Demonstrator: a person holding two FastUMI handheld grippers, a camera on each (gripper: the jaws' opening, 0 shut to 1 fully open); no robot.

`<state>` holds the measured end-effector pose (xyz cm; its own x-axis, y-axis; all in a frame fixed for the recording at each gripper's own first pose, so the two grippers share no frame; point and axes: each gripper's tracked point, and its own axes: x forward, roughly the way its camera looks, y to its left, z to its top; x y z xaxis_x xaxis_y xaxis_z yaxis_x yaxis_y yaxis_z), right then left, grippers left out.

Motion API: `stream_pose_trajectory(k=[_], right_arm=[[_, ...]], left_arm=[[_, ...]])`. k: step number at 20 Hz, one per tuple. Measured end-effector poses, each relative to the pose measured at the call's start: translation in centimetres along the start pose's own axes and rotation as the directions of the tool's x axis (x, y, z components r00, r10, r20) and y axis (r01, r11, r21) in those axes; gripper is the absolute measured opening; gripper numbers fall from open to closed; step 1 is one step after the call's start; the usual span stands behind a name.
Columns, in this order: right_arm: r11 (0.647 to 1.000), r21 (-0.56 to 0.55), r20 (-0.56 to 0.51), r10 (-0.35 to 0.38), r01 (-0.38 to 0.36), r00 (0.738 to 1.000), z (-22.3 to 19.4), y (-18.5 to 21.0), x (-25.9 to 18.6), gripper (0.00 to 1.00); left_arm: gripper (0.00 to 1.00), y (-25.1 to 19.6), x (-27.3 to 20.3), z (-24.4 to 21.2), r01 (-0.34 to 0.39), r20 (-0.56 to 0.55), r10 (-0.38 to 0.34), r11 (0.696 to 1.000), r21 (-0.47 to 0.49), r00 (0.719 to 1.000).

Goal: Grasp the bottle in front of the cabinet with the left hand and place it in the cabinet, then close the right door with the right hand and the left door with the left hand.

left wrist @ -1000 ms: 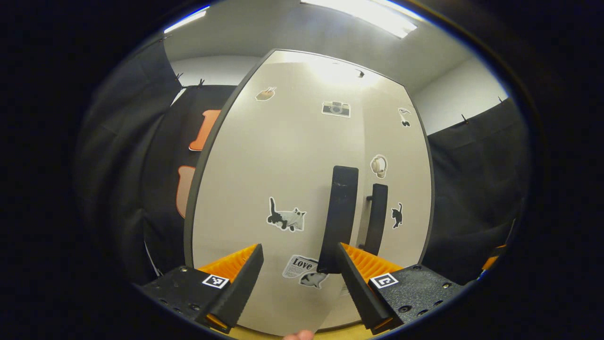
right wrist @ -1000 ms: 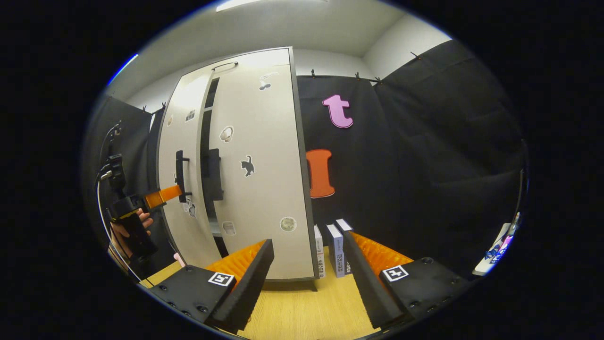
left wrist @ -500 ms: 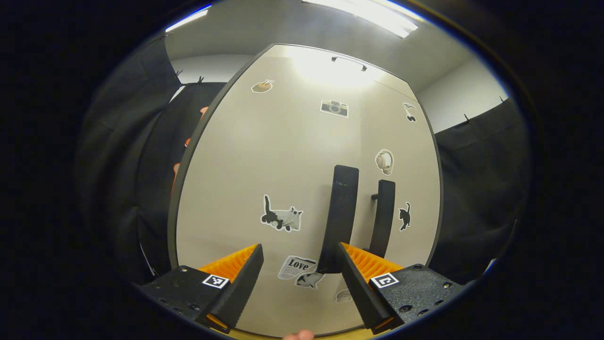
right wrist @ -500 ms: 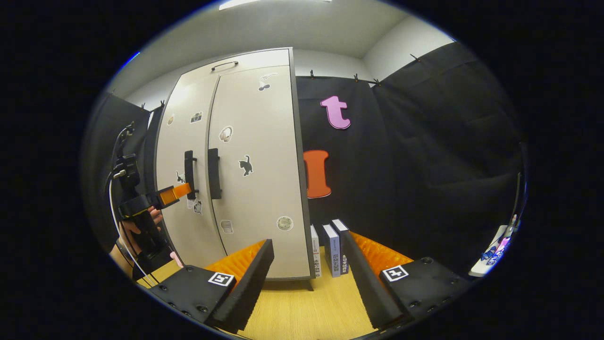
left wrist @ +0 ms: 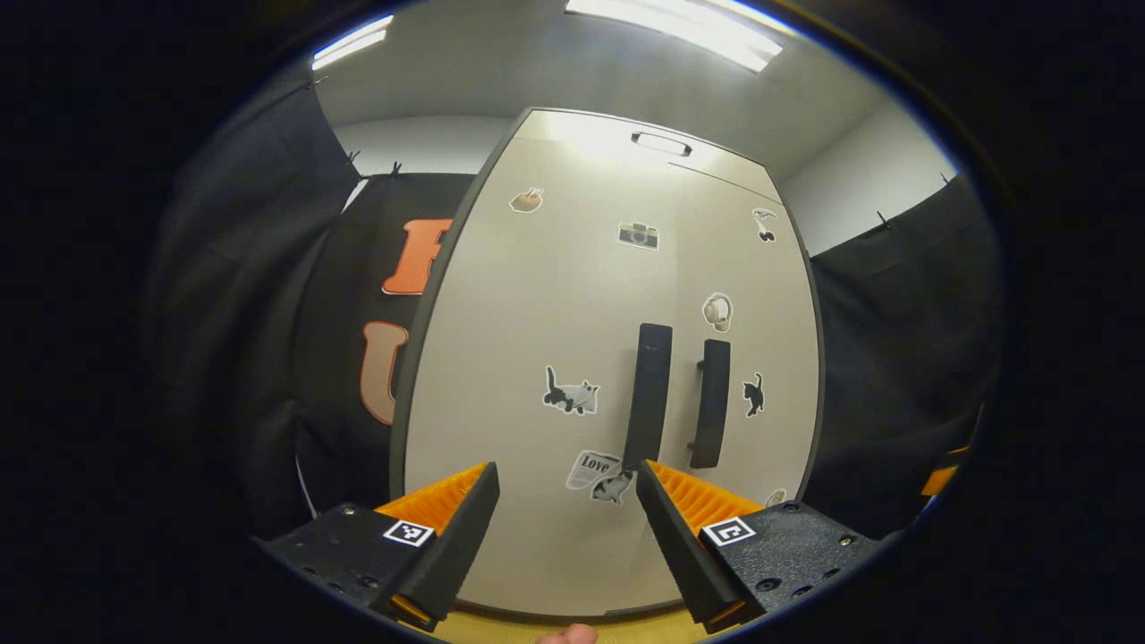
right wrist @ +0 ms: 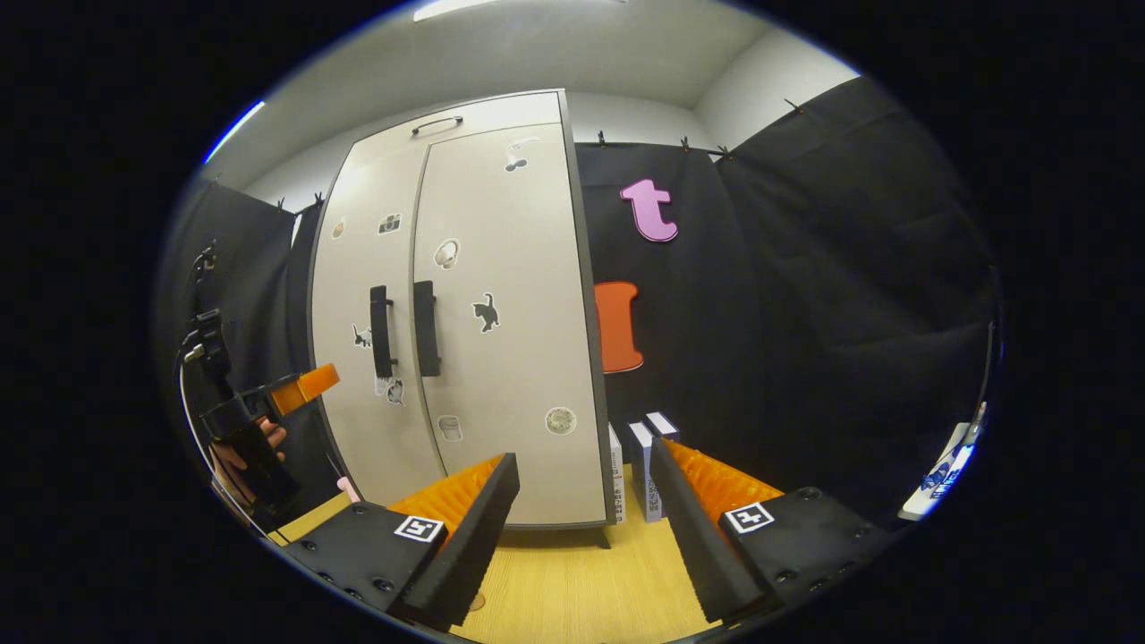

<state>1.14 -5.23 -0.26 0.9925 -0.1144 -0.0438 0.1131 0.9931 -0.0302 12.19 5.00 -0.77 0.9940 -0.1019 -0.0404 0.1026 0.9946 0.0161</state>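
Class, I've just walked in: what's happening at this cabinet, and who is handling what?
A person holds a two-finger gripper in each hand in front of a pale cabinet covered in stickers. Both doors look shut, their dark handles side by side. The left gripper and right gripper are open and empty, clear of the doors. Small boxes stand beside the cabinet on the wooden table.

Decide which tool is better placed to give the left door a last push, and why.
Left. The left tool faces the left door close up, beside its handle; the right tool points farther off at the right door's outer edge. Both doors already look shut.
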Motion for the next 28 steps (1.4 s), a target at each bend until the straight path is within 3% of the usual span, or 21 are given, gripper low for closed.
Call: stream_pose_trajectory(k=[9,13,19,28], right_arm=[[0.998,-0.012,0.020,0.063,-0.063,0.998,-0.5,2.3,-0.3,0.98],[0.997,-0.025,0.036,0.070,-0.069,0.997,-1.1,3.1,-0.6,0.98],[0.994,-0.027,0.007,0.104,-0.104,0.995,-2.4,4.6,-1.6,0.98],[0.995,-0.019,0.032,0.101,-0.101,0.994,-1.9,4.4,-2.4,0.98]], left_arm=[[0.94,2.0,-8.8,-1.6,-0.077,-0.060,0.075,0.996,-0.033,0.995],[0.95,1.8,-11.1,-2.5,-0.072,-0.075,0.069,0.996,-0.047,0.995],[0.95,1.4,-12.2,-2.3,-0.079,-0.070,0.076,0.995,-0.053,0.995],[0.95,1.5,-13.1,-1.3,-0.089,-0.051,0.088,0.996,-0.028,0.995]])
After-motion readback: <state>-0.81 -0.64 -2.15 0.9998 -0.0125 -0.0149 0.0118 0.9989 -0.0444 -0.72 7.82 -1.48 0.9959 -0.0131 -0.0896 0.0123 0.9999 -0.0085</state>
